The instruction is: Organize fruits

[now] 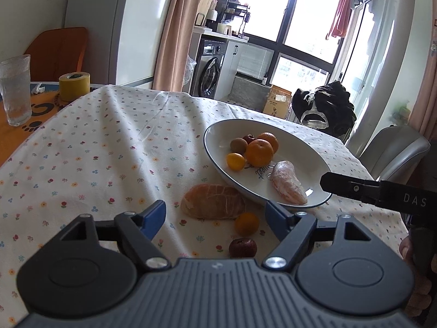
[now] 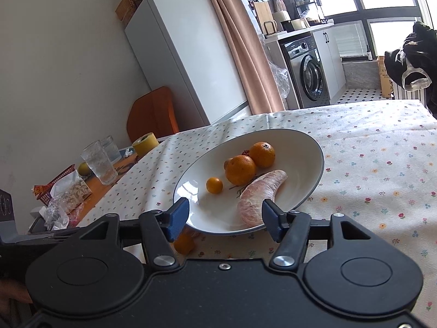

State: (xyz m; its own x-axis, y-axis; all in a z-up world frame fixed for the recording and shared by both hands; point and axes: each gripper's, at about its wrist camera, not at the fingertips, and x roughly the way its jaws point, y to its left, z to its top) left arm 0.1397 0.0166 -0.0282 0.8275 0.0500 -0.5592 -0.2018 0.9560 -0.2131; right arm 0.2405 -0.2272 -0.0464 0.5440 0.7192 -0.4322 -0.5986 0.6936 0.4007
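Left gripper [image 1: 215, 216] wide open, empty. Peeled segment [image 1: 214, 201] lies on the cloth just ahead between its jaws, long axis left-right, touching the plate [image 1: 218, 128] rim. Right gripper [image 2: 225, 217] open, empty, over the plate.

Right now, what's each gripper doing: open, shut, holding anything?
Left gripper: open, empty, over the peeled segment on the tablecloth.
Right gripper: open, empty, at the plate rim.
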